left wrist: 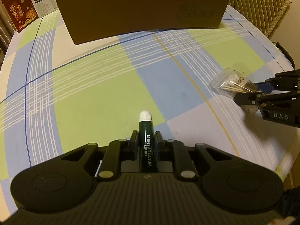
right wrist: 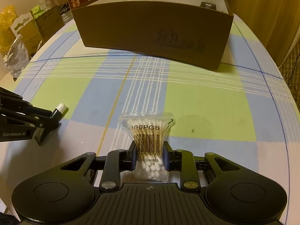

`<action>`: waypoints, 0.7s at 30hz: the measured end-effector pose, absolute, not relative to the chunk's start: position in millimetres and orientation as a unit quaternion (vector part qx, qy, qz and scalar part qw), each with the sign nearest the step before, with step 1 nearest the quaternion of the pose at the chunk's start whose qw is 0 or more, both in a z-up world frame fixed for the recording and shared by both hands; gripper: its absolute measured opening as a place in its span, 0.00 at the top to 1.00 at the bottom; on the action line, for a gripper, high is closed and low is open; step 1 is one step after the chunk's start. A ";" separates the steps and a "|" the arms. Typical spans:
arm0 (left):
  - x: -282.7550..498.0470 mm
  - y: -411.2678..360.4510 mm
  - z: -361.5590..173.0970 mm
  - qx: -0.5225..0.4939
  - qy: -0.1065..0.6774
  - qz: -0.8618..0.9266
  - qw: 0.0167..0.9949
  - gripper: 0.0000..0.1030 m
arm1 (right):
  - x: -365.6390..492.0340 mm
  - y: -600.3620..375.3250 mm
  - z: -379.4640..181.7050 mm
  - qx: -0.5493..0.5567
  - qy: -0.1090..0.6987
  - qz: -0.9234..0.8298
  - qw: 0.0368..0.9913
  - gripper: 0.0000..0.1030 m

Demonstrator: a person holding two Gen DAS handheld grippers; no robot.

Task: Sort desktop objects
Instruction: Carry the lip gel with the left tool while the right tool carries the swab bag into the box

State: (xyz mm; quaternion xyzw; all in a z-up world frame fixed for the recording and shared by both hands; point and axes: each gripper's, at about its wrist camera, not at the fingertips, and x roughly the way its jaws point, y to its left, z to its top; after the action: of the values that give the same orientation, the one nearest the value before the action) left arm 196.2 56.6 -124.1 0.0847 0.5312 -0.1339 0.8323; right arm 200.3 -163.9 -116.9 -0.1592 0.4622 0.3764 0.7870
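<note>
A dark green lip gel tube with a white cap lies lengthwise between the fingers of my left gripper, which is shut on it low over the checked tablecloth. The tube and left gripper also show at the left of the right wrist view. My right gripper is shut on a clear bag of cotton swabs, pinching its middle so the bag bulges above and below. That bag and right gripper appear at the right edge of the left wrist view.
A brown cardboard box, open on top with a dark item inside at its far right corner, stands at the back of the round table. A red packet and white cartons stand beyond the table's far left edge. A chair is behind.
</note>
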 end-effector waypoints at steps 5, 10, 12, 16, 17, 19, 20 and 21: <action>189.1 59.9 -121.2 0.076 0.529 -0.136 0.834 0.87 | 196.2 -167.2 -113.0 -0.140 0.475 0.383 0.780 0.78; 184.5 63.9 -111.0 0.071 0.519 -0.135 0.841 0.87 | 191.6 -166.4 -103.0 -0.133 0.466 0.390 0.783 0.78; 184.2 65.4 -103.9 0.066 0.514 -0.134 0.845 0.87 | 191.1 -165.2 -97.5 -0.129 0.460 0.394 0.786 0.78; 185.5 65.8 -87.5 0.058 0.496 -0.138 0.856 0.87 | 191.8 -163.0 -88.4 -0.123 0.449 0.399 0.790 0.78; 186.3 65.4 -83.7 0.057 0.491 -0.140 0.858 0.87 | 192.0 -161.8 -86.2 -0.122 0.446 0.401 0.791 0.78; 187.8 64.0 -75.3 0.055 0.482 -0.145 0.862 0.87 | 192.6 -159.4 -82.2 -0.123 0.440 0.403 0.793 0.78; 188.8 62.8 -72.2 0.054 0.478 -0.147 0.864 0.87 | 192.9 -158.4 -79.9 -0.122 0.438 0.404 0.794 0.78; 190.2 61.8 -68.6 0.053 0.474 -0.149 0.866 0.87 | 193.1 -157.7 -77.9 -0.121 0.436 0.406 0.794 0.78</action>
State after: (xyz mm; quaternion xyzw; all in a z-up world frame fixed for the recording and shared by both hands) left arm 190.2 61.8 -68.6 0.0534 0.4741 -0.1491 0.8661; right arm 193.1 -157.7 -77.9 -0.1206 0.4356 0.4061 0.7942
